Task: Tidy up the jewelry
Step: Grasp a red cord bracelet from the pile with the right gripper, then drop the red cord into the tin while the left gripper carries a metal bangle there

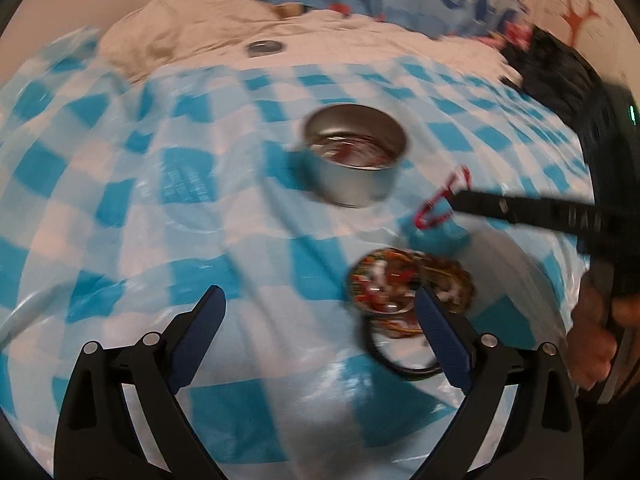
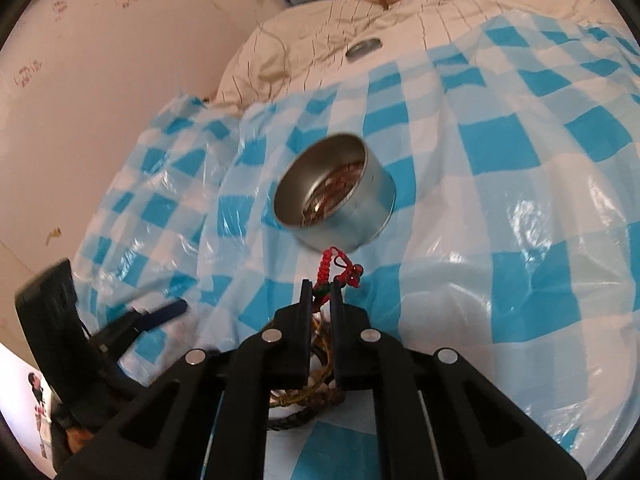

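Note:
A round silver tin (image 1: 355,156) (image 2: 335,196) stands on the blue-and-white checked cloth (image 1: 160,184) with some jewelry lying inside it. My right gripper (image 2: 322,294) (image 1: 454,196) is shut on a red braided cord bracelet (image 2: 330,270) (image 1: 442,198), held just above the cloth near the tin. A pile of colourful bracelets (image 1: 400,288) (image 2: 316,392) lies below it, with a black band (image 1: 400,360) at its near side. My left gripper (image 1: 320,320) hangs open above the cloth, its right finger beside the pile, nothing between its pads.
The tin's silver lid (image 1: 264,47) (image 2: 363,49) lies farther back on a cream quilt (image 1: 320,40). A black bag (image 1: 560,72) sits at the far right. A wall (image 2: 100,80) borders the bed. A person's hand (image 1: 600,332) grips the right tool.

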Demonstrator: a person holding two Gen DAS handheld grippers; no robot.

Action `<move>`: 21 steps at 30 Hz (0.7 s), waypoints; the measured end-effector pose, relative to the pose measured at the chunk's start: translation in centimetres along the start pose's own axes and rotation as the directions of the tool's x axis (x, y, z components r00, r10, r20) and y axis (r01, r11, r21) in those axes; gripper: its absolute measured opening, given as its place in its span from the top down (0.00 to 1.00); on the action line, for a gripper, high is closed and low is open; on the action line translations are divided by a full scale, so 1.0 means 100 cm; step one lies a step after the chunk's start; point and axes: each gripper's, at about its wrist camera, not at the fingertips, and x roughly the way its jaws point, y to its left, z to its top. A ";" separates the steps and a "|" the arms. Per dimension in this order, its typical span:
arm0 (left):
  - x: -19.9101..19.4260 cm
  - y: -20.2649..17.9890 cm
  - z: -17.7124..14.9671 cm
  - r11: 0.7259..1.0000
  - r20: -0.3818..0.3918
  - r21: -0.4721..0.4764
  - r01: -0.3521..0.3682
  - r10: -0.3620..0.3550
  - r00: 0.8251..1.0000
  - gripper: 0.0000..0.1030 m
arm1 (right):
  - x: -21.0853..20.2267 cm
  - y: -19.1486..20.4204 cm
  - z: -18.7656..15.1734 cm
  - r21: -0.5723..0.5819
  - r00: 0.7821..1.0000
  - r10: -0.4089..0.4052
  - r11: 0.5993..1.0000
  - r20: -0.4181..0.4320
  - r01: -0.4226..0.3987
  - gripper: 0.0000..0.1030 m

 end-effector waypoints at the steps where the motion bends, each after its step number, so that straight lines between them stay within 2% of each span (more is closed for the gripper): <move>1: 0.003 -0.007 0.000 1.000 -0.004 0.020 0.003 -0.003 1.000 0.11 | -0.002 0.000 0.001 0.003 1.000 0.009 1.000 0.011 -0.009 0.91; 7: 0.020 -0.026 0.003 0.998 -0.033 0.037 0.048 -0.047 0.998 0.11 | -0.009 -0.003 0.005 0.022 0.999 0.035 0.999 0.031 -0.036 0.91; 17: 0.045 -0.023 0.007 0.994 -0.064 -0.045 0.100 -0.103 0.993 0.10 | -0.014 -0.006 0.008 0.042 0.997 0.060 0.997 0.040 -0.061 0.91; 19: 0.049 -0.025 0.006 0.994 -0.074 -0.042 0.099 -0.102 0.992 0.16 | -0.014 -0.007 0.007 0.043 0.997 0.060 0.997 0.041 -0.061 0.91; 21: 0.053 -0.024 0.006 0.992 -0.094 -0.053 0.112 -0.116 0.989 0.44 | -0.014 -0.007 0.007 0.043 0.997 0.059 0.997 0.041 -0.061 0.91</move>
